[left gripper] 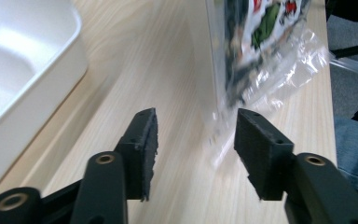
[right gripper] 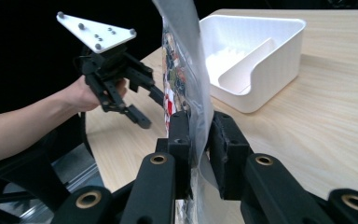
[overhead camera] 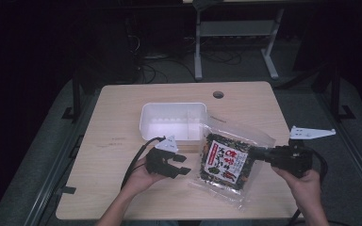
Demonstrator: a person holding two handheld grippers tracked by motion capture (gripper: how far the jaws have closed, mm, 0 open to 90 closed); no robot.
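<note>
R gripper (right gripper: 196, 140): black fingers are pinching the edge of the clear plastic snack bag with dark contents and red-white label (overhead camera: 226, 160), holding it up off the pale wooden counter (overhead camera: 122, 141).
L gripper (overhead camera: 172, 162): fingers are standing wide apart w/ nothing btwn them, hovering just beside the bag's lower edge.
Bag: hanging tilted, its far corner near the tray.
White divided plastic tray (overhead camera: 172, 120): sitting further back, looks empty.
Risk 1: thin film is slipping out of R pinch, since the grip is on the edge only.
Risk 2: L fingers are closing on loose film, tearing or crumpling it.
Risk 3: swinging bag is knocking the tray.
</note>
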